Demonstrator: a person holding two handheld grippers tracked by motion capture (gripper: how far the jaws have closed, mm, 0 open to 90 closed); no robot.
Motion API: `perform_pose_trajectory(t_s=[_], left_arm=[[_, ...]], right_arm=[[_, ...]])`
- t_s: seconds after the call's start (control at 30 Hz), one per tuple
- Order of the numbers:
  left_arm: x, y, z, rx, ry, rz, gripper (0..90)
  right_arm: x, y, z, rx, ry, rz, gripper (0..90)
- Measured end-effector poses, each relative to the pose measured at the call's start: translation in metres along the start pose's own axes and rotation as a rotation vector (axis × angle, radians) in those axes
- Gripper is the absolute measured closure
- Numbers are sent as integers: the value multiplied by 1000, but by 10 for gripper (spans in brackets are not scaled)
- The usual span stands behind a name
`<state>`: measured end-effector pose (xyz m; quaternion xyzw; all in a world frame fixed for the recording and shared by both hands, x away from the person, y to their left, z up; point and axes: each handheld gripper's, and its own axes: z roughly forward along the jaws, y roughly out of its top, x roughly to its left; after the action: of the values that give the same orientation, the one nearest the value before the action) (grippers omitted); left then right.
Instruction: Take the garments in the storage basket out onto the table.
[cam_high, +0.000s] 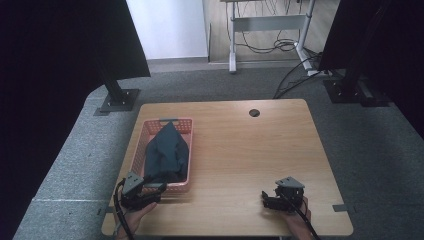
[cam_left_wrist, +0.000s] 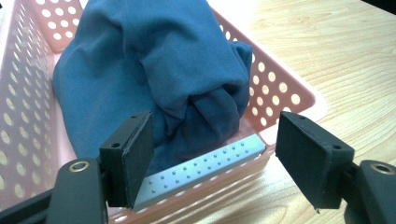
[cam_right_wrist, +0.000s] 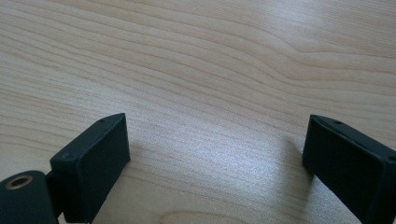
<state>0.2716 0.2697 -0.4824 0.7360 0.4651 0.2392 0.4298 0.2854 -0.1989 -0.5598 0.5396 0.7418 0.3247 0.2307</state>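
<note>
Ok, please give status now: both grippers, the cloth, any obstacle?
Left hand-held gripper open at basket rim. Right hand-held gripper open over bare table. Blue cloth in basket, unobstructed.

From my high view the scene was dim and a little soft, with black masses crowding both upper corners and the brightest patch on the pale wall at the back. The table (cam_high: 240, 150) took even light and showed only faint shadows. Both gripper views were brighter and sharp up close; a soft sheen lay on the wood between the right gripper (cam_right_wrist: 217, 163) jaws.
</note>
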Motion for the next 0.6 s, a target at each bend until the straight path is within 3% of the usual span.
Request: perform_pose_trajectory(t_s=[0.6], left_arm=[[-3, 23, 10, -5, -4, 17, 281]], right_arm=[[0, 0, 0, 0, 2, 1, 73]])
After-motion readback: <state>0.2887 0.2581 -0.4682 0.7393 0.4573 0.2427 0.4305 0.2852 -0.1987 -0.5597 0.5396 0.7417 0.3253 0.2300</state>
